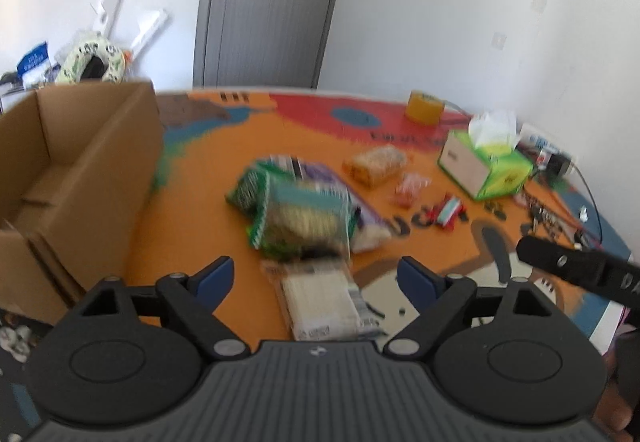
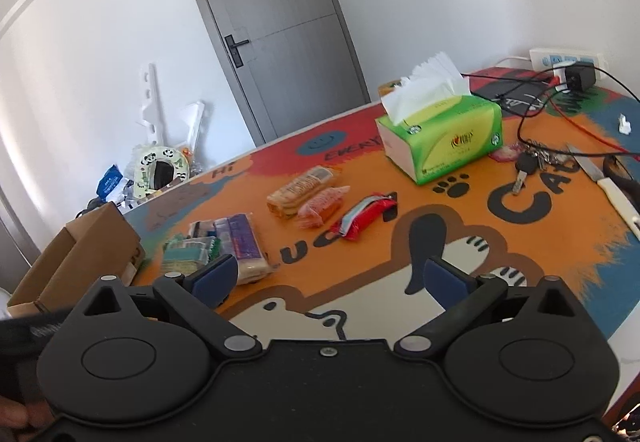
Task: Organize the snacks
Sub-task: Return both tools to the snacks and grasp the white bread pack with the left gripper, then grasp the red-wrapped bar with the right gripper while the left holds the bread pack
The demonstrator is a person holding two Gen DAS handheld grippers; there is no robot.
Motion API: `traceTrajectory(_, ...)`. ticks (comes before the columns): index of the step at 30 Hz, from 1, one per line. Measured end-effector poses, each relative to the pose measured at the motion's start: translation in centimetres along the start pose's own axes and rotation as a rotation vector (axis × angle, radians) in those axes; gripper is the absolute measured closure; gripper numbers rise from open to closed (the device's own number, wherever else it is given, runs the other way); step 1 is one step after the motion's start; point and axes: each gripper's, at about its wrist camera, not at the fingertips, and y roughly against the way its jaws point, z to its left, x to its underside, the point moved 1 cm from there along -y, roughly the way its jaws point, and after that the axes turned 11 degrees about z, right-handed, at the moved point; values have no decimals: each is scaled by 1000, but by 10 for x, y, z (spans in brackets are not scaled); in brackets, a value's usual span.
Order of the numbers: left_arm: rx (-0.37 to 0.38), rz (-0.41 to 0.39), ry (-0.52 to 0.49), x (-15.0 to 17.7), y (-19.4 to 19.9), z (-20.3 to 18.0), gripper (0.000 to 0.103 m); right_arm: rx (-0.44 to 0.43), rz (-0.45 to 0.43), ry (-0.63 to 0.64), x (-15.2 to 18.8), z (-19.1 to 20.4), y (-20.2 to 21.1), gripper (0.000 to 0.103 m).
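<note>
Snacks: green crinkly cracker packet (image 1: 298, 218) lies among wrapped packets on orange cartoon-printed worktop (image 2: 460, 234)
Box: brown cardboard carton (image 1: 76, 178) beside them
Tools: left tool (image 1: 316, 276), right tool (image 2: 330, 276) both spread, holding nothing

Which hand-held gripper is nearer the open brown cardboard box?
Left. The left hand-held gripper hangs open right beside the open brown cardboard box, over the snack packets. The right hand-held gripper, also open, sits farther off, with those packets between it and the box.
</note>
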Motion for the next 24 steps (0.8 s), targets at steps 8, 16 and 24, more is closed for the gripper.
traceTrajectory(8, -68, 66, -8, 12, -28, -3, 28, -8, 21, -9, 8, -5, -9, 4)
traceTrajectory(16, -103, 60, 14, 11, -26, -1, 57, -34, 32, -36, 9, -12, -23, 5)
traceTrajectory(24, -107, -12, 3, -7, -2, -2, 57, -57, 30, -59, -1, -13, -35, 7)
